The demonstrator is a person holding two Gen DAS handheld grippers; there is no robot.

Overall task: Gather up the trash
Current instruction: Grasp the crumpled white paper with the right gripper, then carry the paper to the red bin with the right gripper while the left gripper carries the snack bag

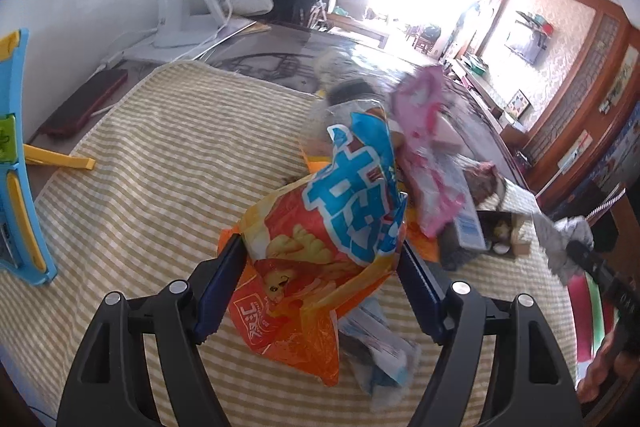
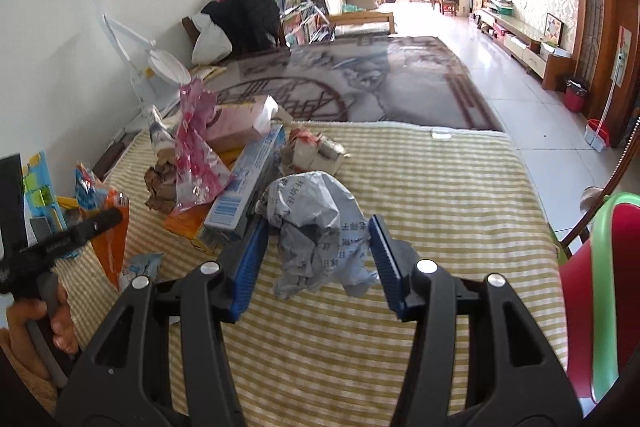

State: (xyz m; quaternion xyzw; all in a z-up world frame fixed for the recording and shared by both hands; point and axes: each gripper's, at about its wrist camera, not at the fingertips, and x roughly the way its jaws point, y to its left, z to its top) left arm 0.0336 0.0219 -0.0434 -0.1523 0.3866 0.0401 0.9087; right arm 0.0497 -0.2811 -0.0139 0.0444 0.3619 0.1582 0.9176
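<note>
We lose the blue toy [image 1: 16,163] off the left edge of the left wrist view, only its rim showing. The pink wrapper [image 1: 428,147] smears with blur, its print unreadable. Under the orange bag [image 1: 304,251] pale scraps [image 1: 380,355] lie half covered and fuzzy. On the right wrist view, the red bin [image 2: 600,291] runs out of frame, and a hand [image 2: 36,327] is cut off at the left.
</note>
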